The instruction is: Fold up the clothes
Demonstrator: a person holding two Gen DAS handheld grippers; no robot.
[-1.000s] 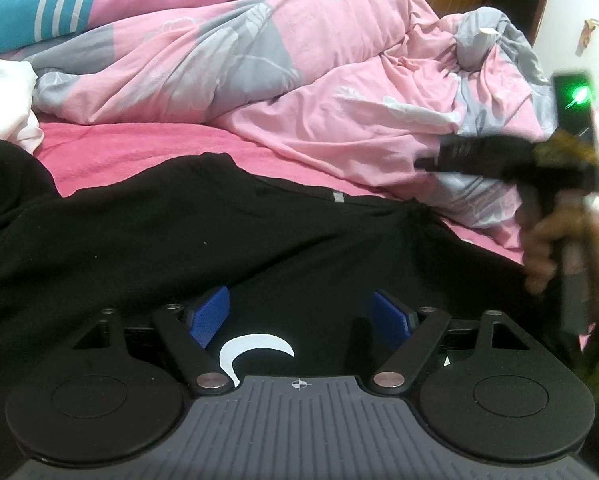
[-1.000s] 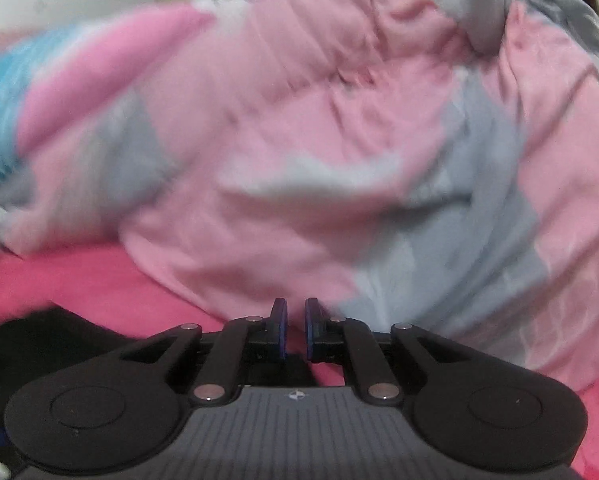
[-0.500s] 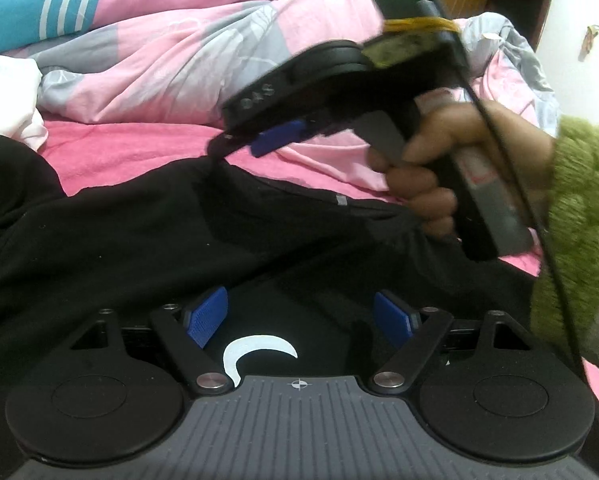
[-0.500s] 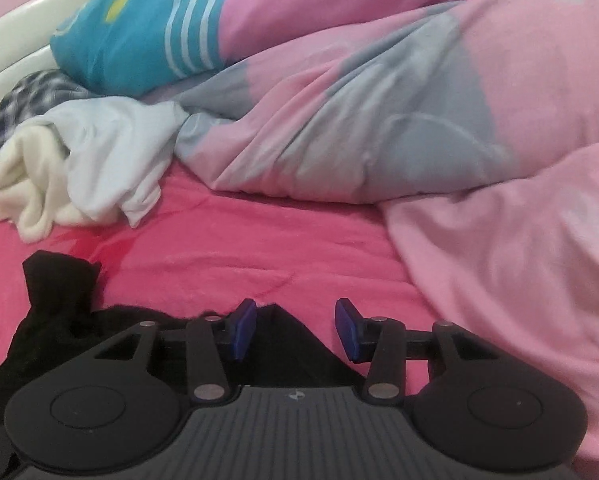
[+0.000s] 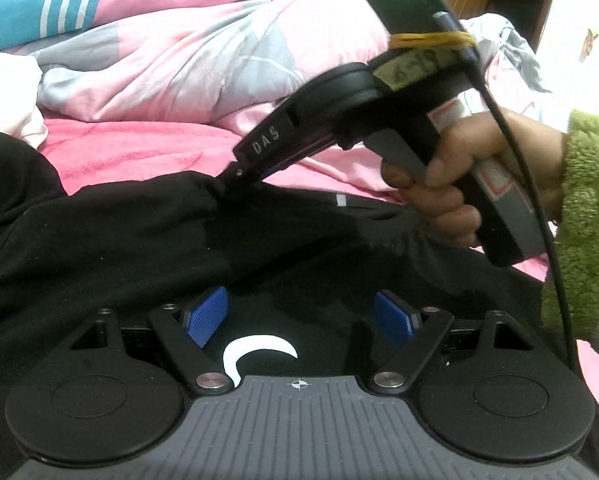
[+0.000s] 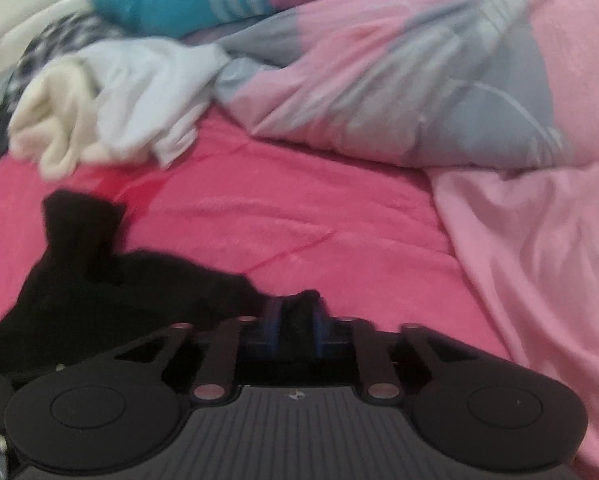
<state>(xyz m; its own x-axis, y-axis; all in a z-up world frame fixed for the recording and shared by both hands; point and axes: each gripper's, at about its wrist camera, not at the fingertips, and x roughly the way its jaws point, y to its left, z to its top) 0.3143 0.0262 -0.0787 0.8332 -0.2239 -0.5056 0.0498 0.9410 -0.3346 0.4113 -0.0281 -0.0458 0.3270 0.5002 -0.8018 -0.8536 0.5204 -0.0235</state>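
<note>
Your right gripper (image 5: 229,178) is closing on a pinch of the black shirt (image 5: 139,240) at its far edge, mid-frame in the left wrist view; a small tuft of black cloth sits between the blue pads (image 6: 273,326). Your left gripper (image 5: 299,320) hangs wide open over the shirt's white crescent print (image 5: 255,350), holding nothing. The shirt lies spread across the pink bedsheet (image 6: 299,216), lower half of the frame. The bite looks shallow, so if you lift fast the cloth may slip out. With the left side unpinned, the whole shirt could drag instead of folding, bunching toward the quilt (image 6: 439,92).
</note>
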